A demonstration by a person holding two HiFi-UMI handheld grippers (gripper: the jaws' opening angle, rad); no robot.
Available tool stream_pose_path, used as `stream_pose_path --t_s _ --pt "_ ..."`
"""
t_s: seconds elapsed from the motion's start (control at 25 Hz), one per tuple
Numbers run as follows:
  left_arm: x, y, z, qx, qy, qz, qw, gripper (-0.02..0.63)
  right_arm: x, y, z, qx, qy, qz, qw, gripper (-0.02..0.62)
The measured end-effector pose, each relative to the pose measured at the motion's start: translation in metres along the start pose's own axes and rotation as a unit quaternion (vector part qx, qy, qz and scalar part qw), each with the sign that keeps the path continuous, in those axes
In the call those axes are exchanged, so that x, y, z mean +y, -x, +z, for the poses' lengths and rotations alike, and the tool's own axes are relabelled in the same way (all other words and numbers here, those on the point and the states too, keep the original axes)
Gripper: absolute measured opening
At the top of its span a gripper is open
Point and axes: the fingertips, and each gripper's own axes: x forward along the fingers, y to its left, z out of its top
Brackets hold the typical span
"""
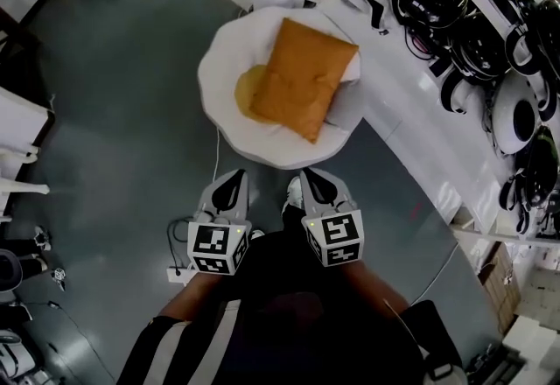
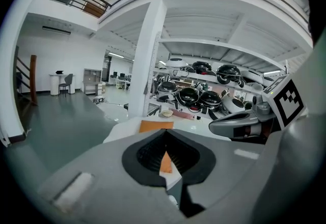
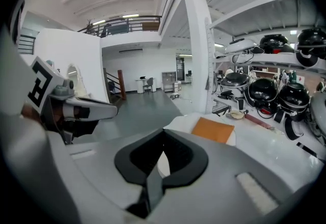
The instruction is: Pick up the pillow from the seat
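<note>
Head view: pillow [image 1: 302,77] lying on white seat [image 1: 219,68], upper centre; left tongs [image 1: 236,182] and right tongs [image 1: 311,180] side by side below, well apart from it. Left gripper view: jaws shut, empty, pillow ahead at centre. Right gripper view: shut, empty, pillow right of centre. Pickup not begun; approach, grasp, lift remaining.

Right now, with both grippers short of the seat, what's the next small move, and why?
Probably open the jaws of the left gripper and right gripper, then ease them forward toward the pillow. Both are shut and empty, side by side short of the seat, and the orange pillow lies untouched on it.
</note>
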Motion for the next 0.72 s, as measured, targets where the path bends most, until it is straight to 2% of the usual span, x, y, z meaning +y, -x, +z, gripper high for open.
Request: stream_pose_path --t_s 0.36,0.72 --pt "0.003 -0.081 0.036 0.02 -0.017 0.011 0.9996 0.005 -0.067 -0.048 0.029 0.005 -0.013 0.006 1.0 0.003" --pt "-0.011 -0.155 0.06 0.045 -0.03 0.019 0.9984 0.005 -0.138 -0.086 0.029 0.018 -0.038 0.02 0.999 0.003"
